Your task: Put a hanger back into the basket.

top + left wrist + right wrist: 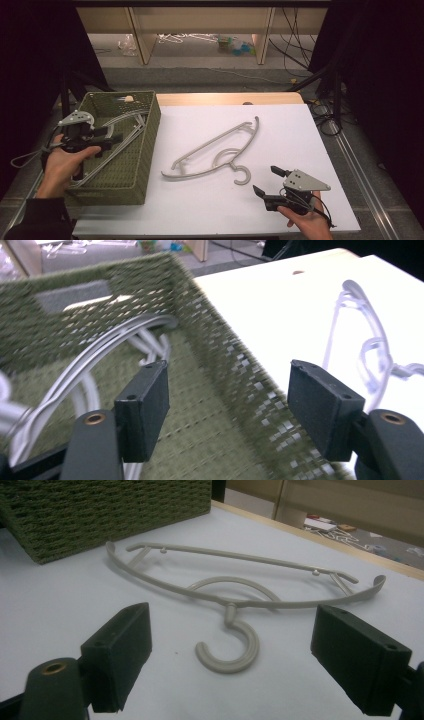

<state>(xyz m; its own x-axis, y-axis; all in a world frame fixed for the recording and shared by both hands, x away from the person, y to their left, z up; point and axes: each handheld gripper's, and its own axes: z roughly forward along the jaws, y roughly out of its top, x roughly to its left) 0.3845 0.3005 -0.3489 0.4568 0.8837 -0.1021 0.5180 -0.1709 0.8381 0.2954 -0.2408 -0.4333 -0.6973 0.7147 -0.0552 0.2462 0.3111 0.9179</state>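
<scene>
The left gripper [111, 139] is hovering over the green woven basket [148, 145], fingers [145, 410] spread wide and gripping nothing, above hangers [125, 121] lying inside. A grey hanger [215, 150] is lying on the white counter [290, 140]. The right gripper [267, 181], fingers [120, 655] wide apart and empty, is pointing at its hook.

Basket [131, 165]: olive-green, woven weave pattern. Hanger [220, 150] on table: plain pale grey-beige. Table cover [300, 130]: white, light wood edge. Both grippers: black jaws, grey top plates
</scene>
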